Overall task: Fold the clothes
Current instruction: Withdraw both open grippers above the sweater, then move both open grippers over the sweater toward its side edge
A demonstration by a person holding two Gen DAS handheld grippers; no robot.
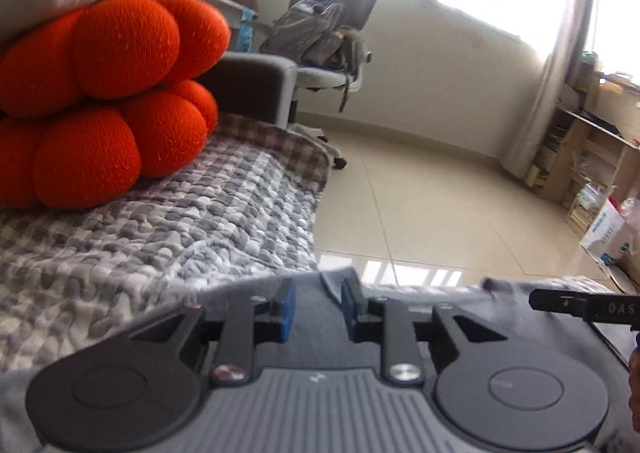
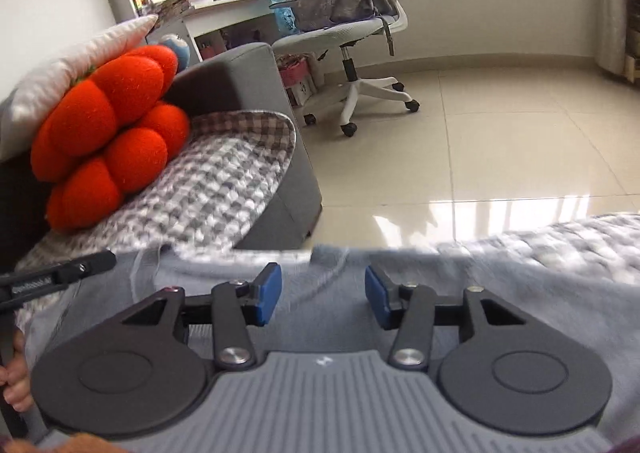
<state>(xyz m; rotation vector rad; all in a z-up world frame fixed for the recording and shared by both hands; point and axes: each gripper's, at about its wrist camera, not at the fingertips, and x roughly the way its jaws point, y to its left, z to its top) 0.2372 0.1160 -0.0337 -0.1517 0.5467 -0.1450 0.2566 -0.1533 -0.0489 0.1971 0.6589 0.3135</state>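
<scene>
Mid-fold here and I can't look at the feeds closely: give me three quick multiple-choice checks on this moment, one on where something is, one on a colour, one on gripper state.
1. Where do the orange cushions sit?
A. on the checked blanket on the sofa
B. on the floor
C. on the office chair

2. What colour are the gripper's pads?
A. red
B. blue
C. white

3. How do the right gripper jaws stand?
A. shut on the garment
B. shut on nothing
C. open over the garment

Answers: 1 A, they rest on the checked blanket; 2 B, both pads show blue; 3 C, a gap shows grey-blue garment between the pads.
</scene>
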